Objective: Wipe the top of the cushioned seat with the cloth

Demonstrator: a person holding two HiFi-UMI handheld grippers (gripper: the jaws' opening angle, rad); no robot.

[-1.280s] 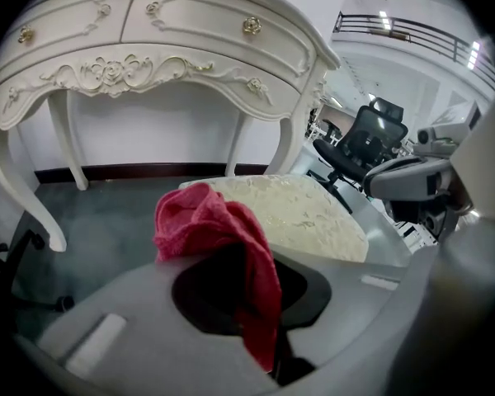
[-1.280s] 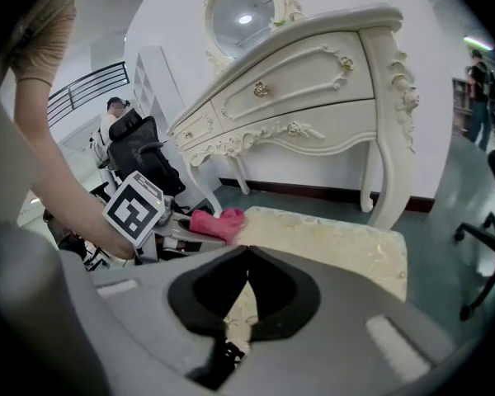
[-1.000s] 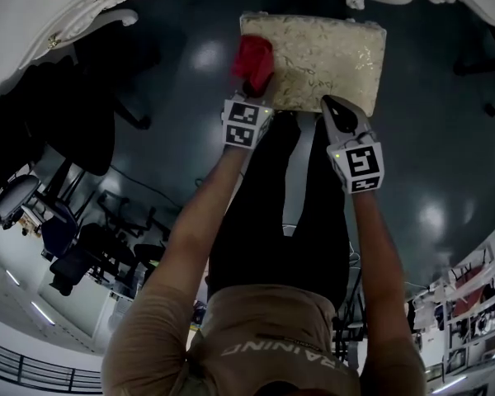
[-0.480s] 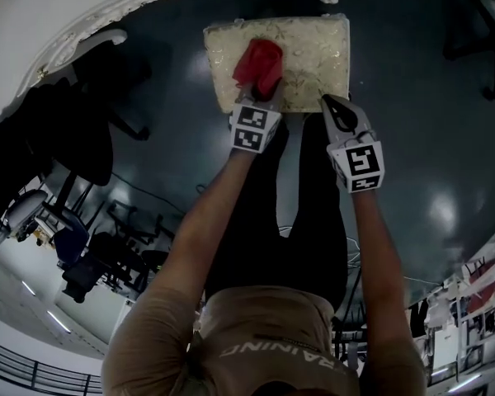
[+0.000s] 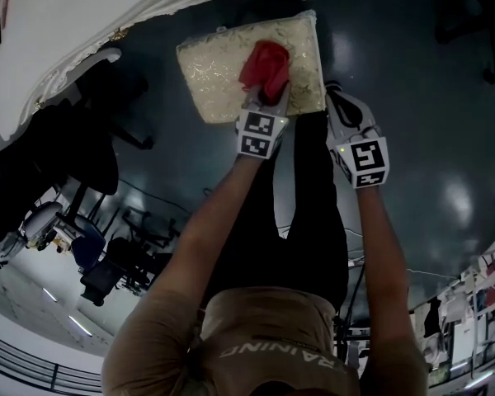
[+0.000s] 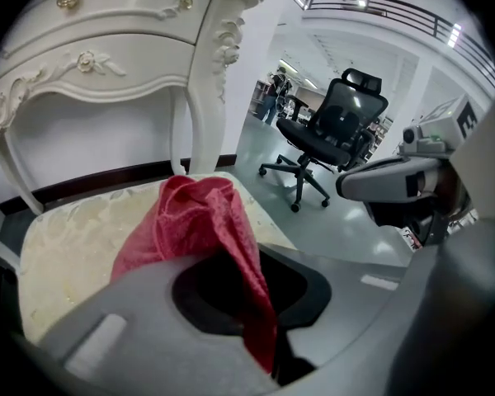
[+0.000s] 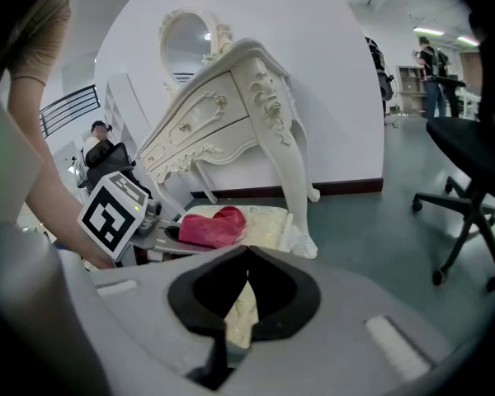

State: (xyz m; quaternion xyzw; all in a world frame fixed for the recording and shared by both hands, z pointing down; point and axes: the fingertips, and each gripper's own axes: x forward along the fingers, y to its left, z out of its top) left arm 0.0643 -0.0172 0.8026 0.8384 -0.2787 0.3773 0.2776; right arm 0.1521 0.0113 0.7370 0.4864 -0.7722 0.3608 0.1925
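— Dressing table [image 5: 66, 23] first: white and carved, its legs just behind the cushioned seat [image 5: 214, 73].
— We have our left gripper [image 5: 268, 97] clamped on the red cloth [image 5: 262, 63], which lies bunched on the seat's top, towards its right end.
— Our right gripper [image 5: 334, 97] has its jaws together on nothing, just beside the seat's near right corner.

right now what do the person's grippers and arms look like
The left gripper and right gripper are both light grey moulded shells, with jaws lined in black. Each carries a white cube printed with black square markers. No cables show. The person wears a tan short-sleeved shirt with white lettering; the forearms are bare.
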